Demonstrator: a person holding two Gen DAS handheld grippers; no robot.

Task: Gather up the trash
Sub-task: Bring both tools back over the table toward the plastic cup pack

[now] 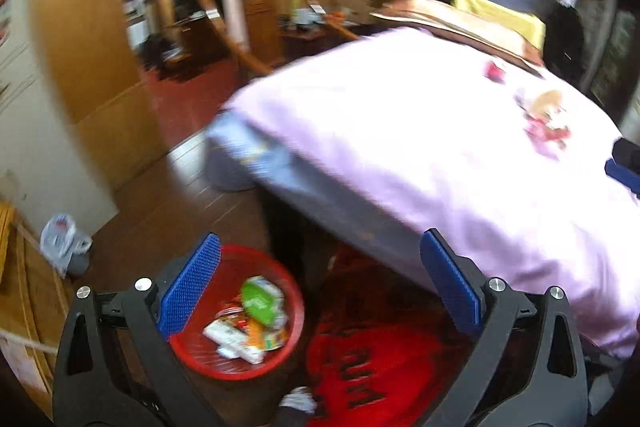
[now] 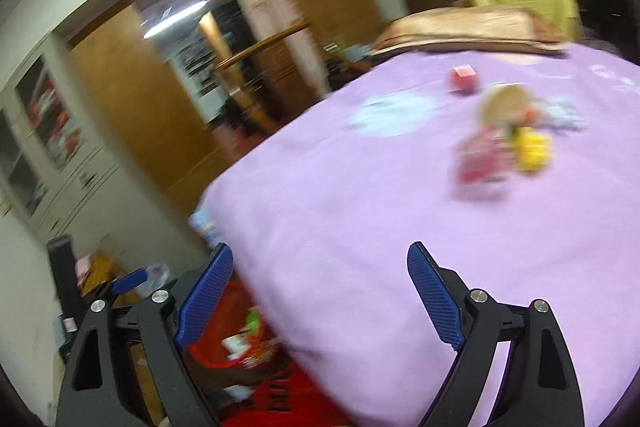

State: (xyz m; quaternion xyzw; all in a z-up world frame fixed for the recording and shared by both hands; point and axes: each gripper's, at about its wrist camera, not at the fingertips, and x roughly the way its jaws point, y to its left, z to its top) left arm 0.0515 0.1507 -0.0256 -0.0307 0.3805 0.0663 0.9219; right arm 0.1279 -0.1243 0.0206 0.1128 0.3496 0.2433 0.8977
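A: Left wrist view? The left gripper (image 1: 320, 279) hung spread, empty, above the red bin (image 1: 240, 315) of trash beside the pink bed (image 1: 400, 147), on wooden floor (image 1: 168, 211)

B: Right wrist: the right gripper (image 2: 320, 291), spread, empty, over the bed; small red box (image 2: 464, 77) and yellow scrap (image 2: 534, 147) lay on it

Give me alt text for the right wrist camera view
The open right gripper hangs empty over a pink bedspread strewn with blurred litter, including a small red box. A red plastic trash basket sits on the floor, lower left.

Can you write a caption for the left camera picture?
Open left gripper hovers over a red trash basket of wrappers beside a pink-covered bed.
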